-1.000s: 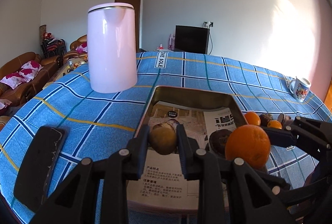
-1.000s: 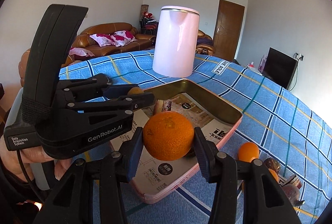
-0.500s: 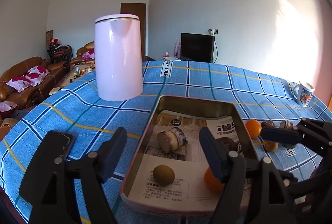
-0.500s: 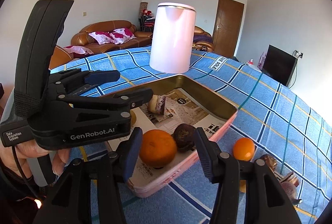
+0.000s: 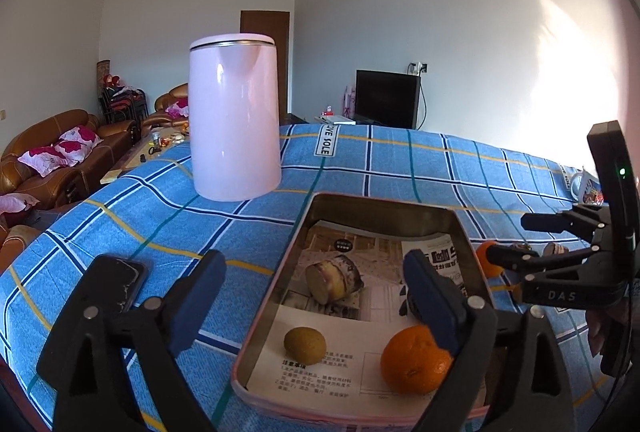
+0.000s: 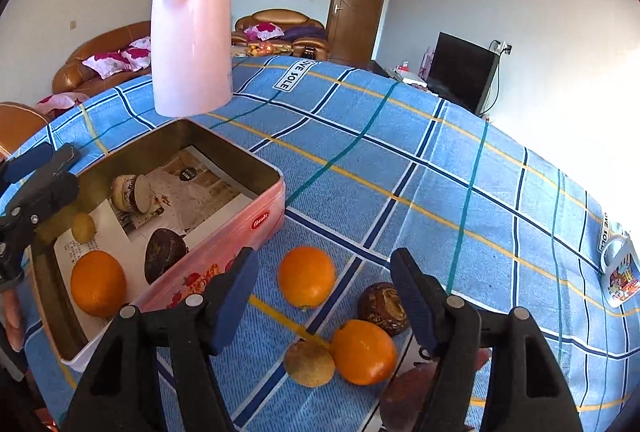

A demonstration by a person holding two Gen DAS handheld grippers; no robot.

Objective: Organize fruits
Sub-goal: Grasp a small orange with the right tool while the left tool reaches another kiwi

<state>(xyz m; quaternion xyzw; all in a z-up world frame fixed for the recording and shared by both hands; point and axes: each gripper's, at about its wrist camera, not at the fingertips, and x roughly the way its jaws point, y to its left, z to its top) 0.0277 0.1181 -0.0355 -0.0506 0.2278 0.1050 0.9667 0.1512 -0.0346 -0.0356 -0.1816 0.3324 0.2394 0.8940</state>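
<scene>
A pink metal tin lined with newspaper sits on the blue checked tablecloth. In it lie a kiwi, an orange, a dark fruit and a cut piece. My left gripper is open and empty above the tin. My right gripper is open and empty above loose fruit right of the tin: two oranges, a brown fruit and a dark round fruit.
A tall pink kettle stands behind the tin. A black phone lies at the left on the cloth. A printed mug stands at the far right. Sofas, a door and a TV are in the background.
Both grippers opened and let go: the kiwi and the orange now lie in the tin. The left gripper pulled back; the right gripper swung right over the loose fruit.
</scene>
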